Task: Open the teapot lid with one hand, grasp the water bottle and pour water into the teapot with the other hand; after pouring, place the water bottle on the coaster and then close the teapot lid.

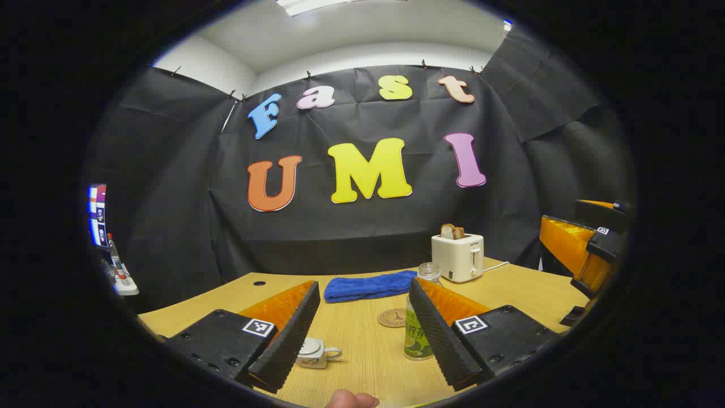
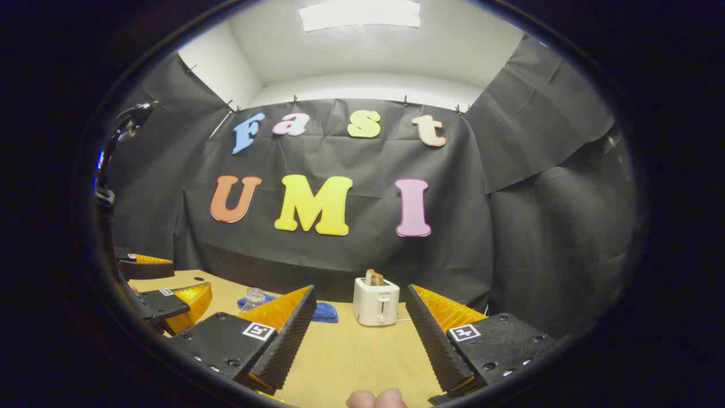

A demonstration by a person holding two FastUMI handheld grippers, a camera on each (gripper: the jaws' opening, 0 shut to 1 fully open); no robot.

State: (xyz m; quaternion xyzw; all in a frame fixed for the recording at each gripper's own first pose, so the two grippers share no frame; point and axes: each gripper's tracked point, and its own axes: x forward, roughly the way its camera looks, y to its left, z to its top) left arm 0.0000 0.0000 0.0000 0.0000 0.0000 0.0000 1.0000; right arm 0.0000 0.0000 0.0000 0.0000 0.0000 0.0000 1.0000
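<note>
Both claws spread apart above the worktop (image 1: 362, 351), gripping nothing. Between left claw (image 1: 362, 334) fingers: teapot (image 1: 315, 353) near left, bottle (image 1: 418, 317) right, coaster (image 1: 392, 318) beyond. Toaster (image 2: 376, 301) far ahead of right claw (image 2: 362, 334).

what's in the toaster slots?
A browned slice of bread stands up out of the top of the toaster. Its lower part is hidden inside the slot, so the rest cannot be seen.
</note>
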